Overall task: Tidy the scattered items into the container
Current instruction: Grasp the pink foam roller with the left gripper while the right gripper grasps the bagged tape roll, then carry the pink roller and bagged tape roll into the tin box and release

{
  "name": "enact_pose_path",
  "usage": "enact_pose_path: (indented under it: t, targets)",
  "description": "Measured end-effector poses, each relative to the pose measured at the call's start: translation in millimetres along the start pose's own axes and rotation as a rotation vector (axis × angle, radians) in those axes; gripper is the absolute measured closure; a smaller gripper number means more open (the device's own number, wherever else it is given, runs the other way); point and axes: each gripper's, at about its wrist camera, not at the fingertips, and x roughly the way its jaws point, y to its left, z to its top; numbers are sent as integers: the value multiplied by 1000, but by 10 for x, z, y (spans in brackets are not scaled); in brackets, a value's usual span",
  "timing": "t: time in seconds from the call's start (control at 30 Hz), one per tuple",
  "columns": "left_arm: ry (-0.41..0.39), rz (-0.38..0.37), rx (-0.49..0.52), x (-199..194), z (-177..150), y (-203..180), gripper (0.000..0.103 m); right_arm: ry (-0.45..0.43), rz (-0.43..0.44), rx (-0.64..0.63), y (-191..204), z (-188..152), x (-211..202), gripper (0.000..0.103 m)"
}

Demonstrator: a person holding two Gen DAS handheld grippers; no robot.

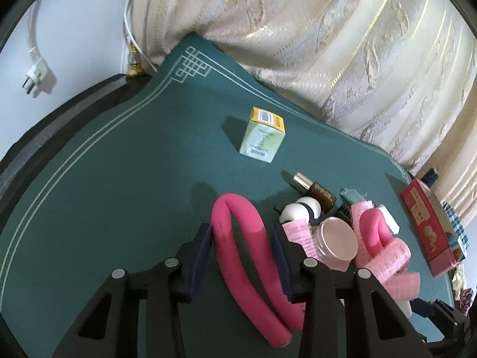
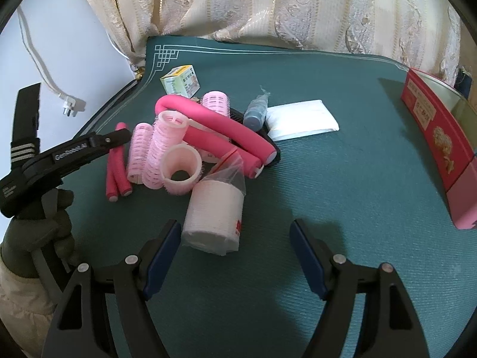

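Soft, light folded foam curler [image 1: 238,247] is pinched at its bend by left claw [image 1: 243,238]; right claw [image 2: 237,249] gaping empty, red container [image 2: 438,146] at 2 o'clock

A lived-in room of a home: heavy cream brocade curtains [image 2: 268,9] hang behind a surface [image 2: 342,179] laid with a green mat, strewn with pink hair rollers [image 2: 161,146], a small perfume bottle [image 1: 313,191] and a cosmetic jar [image 1: 337,238], beside a dangling white plug [image 1: 34,77] on the wall.
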Motion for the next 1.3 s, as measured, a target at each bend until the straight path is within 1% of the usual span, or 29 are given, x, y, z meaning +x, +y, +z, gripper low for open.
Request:
enact_pose_path:
  t: [0.1, 0.23, 0.4, 0.43, 0.47, 0.57, 0.7, 0.97, 1.1, 1.3]
  targets:
    - [-10, -18, -21, -21, 2, 54, 61, 7, -16, 1, 2, 13, 22, 24]
    - [-14, -34, -18, -26, -1, 43, 61, 0, -29, 25, -18, 70, 49, 25]
    - [10, -45, -11, 17, -8, 32, 61, -2, -33, 42, -49, 105, 90, 34]
    - [18, -47, -13, 33, -5, 36, 61, -4, -37, 35, -40, 95, 83, 39]
    - [28, -50, -15, 52, -5, 39, 61, -5, -41, 26, -25, 85, 79, 47]
    - [30, -59, -27, 58, -7, 62, 61, -11, -31, 13, -5, 63, 72, 62]
    - [-20, -73, -45, -53, -16, 93, 62, -25, 3, 32, -58, 38, 30, 63]
    - [-90, -89, -34, -359, 46, 40, 62, -77, 33, 76, -151, 16, -129, 63]
    - [-104, -96, -14, -475, 82, -41, 62, -103, 37, 101, -209, 35, -205, 63]
    - [-103, -116, 22, -533, 82, -262, 62, -146, 24, 134, -345, 48, -354, 63]
